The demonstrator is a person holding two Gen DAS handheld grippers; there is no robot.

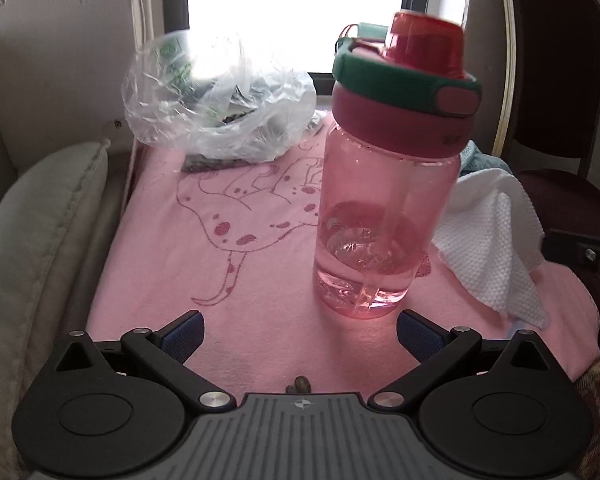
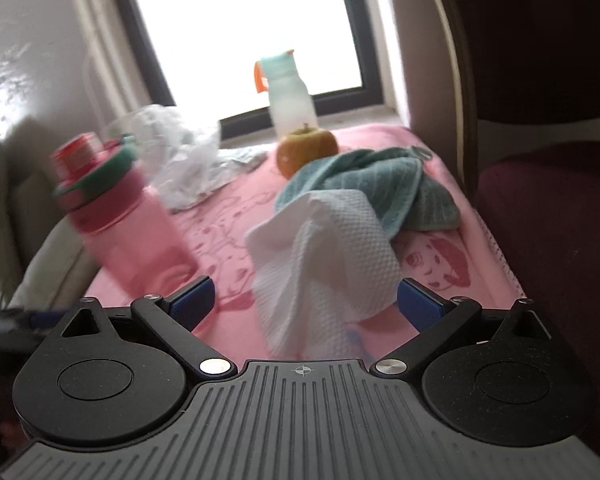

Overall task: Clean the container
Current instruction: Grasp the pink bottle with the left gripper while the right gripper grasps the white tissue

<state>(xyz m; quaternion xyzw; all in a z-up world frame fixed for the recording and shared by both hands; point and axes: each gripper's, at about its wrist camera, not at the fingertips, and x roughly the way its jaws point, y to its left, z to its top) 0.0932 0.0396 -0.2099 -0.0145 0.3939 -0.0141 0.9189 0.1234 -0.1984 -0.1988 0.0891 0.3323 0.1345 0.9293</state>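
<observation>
Both claws are spread apart, empty: left claw (image 1: 300, 330) faces the upright pink bottle (image 1: 384, 200) at one o'clock; right claw (image 2: 304, 300) straddles the white cloth (image 2: 324, 248). A careless nudge could topple the bottle on the soft pink blanket (image 1: 172, 264).

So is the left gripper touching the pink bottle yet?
Apart. In the left wrist view the left gripper is open, and pink cloth shows between its fingertips and the pink bottle.

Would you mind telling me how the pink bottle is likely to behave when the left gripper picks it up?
The pink bottle is tall and stands on a soft pink cloth, so a nudge may tip it. Its smooth wall looks slippery. It holds little water, so it is probably light, with some sloshing.
</observation>
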